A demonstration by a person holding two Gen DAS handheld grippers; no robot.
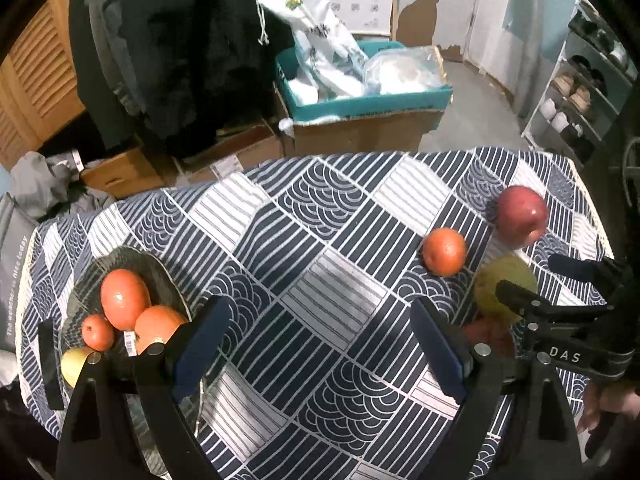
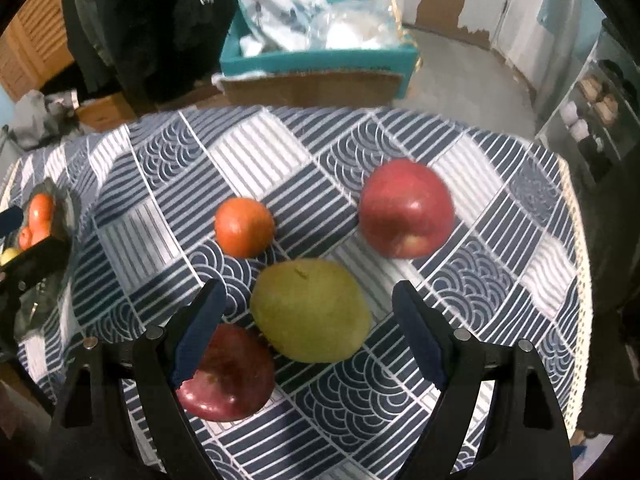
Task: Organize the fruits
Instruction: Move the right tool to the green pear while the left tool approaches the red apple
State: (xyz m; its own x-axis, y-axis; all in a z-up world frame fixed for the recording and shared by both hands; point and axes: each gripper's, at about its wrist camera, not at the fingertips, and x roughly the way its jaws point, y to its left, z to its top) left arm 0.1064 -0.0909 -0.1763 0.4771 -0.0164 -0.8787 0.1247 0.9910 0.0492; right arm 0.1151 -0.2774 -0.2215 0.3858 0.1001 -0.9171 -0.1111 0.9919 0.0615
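Left gripper (image 1: pixel 320 344) tilted down over the bench (image 1: pixel 320 216), jaws apart, empty, right gripper (image 2: pixel 308 336) likewise above green pear (image 2: pixel 310 312), two red apples (image 2: pixel 406 208), one orange (image 2: pixel 244 227) beside it, plate (image 1: pixel 132 256) far left bearing three oranges (image 1: pixel 125 298)

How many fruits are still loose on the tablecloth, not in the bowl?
4, bunched on the right side: a small orange, a far red apple, a green pear between the right gripper fingers, and a near red apple. None seem hidden.

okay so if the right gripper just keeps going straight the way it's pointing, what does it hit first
Most likely the green-yellow fruit. It lies between the open fingers of the right gripper in the right wrist view, nearly centred ahead. The dark red apple sits by the left finger and might be brushed, though depth is hard to judge.
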